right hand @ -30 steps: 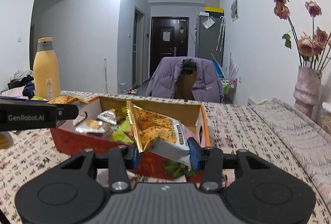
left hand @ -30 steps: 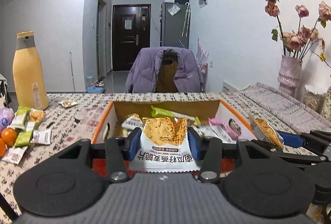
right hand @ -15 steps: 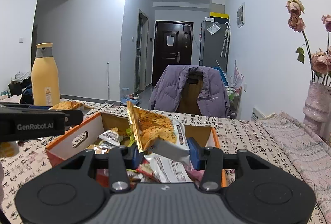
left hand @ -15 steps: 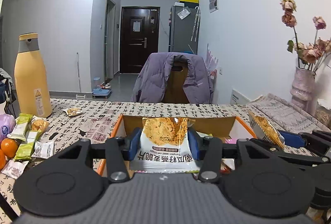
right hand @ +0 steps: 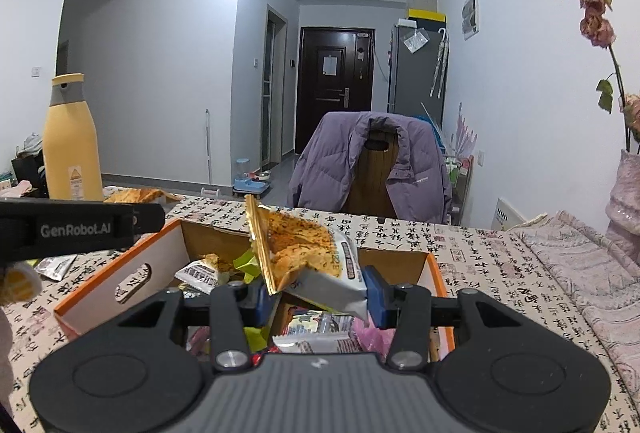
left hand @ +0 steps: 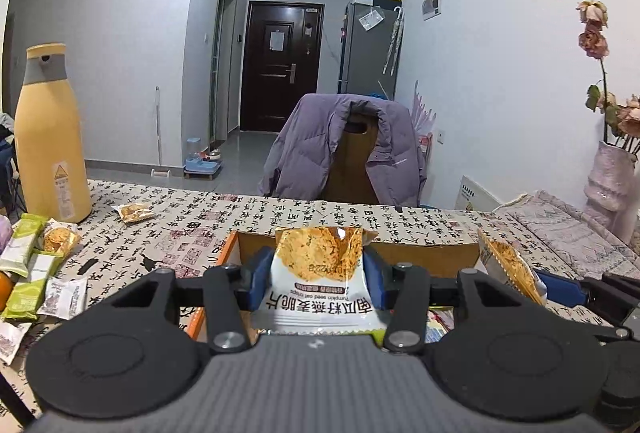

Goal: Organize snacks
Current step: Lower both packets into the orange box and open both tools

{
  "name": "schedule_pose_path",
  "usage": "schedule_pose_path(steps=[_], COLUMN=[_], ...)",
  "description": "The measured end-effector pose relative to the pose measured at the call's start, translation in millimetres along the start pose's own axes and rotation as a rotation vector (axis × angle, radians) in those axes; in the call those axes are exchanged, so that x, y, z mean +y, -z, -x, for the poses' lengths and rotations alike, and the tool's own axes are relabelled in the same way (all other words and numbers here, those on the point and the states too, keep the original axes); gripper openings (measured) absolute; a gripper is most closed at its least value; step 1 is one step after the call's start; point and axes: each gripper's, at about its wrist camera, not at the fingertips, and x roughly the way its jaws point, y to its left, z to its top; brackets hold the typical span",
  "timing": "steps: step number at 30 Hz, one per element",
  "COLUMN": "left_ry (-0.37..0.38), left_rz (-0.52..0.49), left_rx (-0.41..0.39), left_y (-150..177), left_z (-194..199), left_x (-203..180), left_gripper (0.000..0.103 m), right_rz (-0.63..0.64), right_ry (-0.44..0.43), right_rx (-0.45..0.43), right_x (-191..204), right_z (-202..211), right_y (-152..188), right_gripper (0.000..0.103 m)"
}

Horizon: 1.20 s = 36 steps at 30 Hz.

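My left gripper [left hand: 318, 279] is shut on a white and orange oat crisp packet [left hand: 320, 281], held upright over the near edge of the orange cardboard box [left hand: 424, 255]. My right gripper [right hand: 320, 295] is shut on a second oat crisp packet [right hand: 308, 257], tilted, above the open box [right hand: 120, 269], which holds several snack packets [right hand: 312, 329]. The right gripper and its packet also show in the left wrist view [left hand: 508, 265], to the right of the left one. The left gripper's side shows in the right wrist view [right hand: 80, 229].
Loose snack packets [left hand: 36, 265] and one oat crisp packet [left hand: 132, 212] lie on the patterned tablecloth at left. A tall yellow bottle [left hand: 50, 137] stands at far left. A vase of dried roses [left hand: 610, 173] is at right. A chair with a purple jacket [left hand: 348, 153] is behind the table.
Both grippers have risen and tilted up, each still holding its packet. The box sits lower in both views, and more of its inside shows in the right wrist view.
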Motion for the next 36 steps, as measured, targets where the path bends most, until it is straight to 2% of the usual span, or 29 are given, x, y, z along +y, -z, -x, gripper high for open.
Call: schedule_pose_path(steps=[7, 18, 20, 21, 23, 24, 25, 26, 27, 36], left_ry=[-0.006, 0.008, 0.004, 0.006, 0.003, 0.001, -0.001, -0.003, -0.005, -0.002], left_rz=[0.035, 0.034, 0.032, 0.032, 0.031, 0.032, 0.033, 0.036, 0.041, 0.04], left_rx=[0.051, 0.081, 0.073, 0.068, 0.054, 0.044, 0.034, 0.023, 0.01, 0.01], left_y=[18, 33, 33, 33, 33, 33, 33, 33, 33, 31], left_z=[-26, -35, -34, -33, -30, -29, -27, -26, -25, -24], left_x=[13, 24, 23, 23, 22, 21, 21, 21, 21, 19], left_gripper=[0.049, 0.05, 0.055, 0.058, 0.081, 0.087, 0.098, 0.103, 0.103, 0.103], right_rz=[-0.012, -0.023, -0.03, -0.034, -0.044, -0.048, -0.049, -0.051, -0.053, -0.068], right_ry=[0.005, -0.011, -0.011, -0.012, -0.008, -0.007, -0.005, -0.001, 0.002, 0.016], right_rx=[-0.011, 0.01, 0.011, 0.013, 0.012, 0.011, 0.008, 0.004, 0.004, 0.009], right_x=[-6, -12, -13, -14, -15, -16, -16, -17, -18, -21], right_z=[-8, -11, -11, -11, -11, -11, -10, -10, -10, -10], right_y=[15, 23, 24, 25, 25, 26, 27, 28, 28, 28], right_gripper=[0.044, 0.045, 0.045, 0.05, 0.071, 0.088, 0.096, 0.099, 0.103, 0.103])
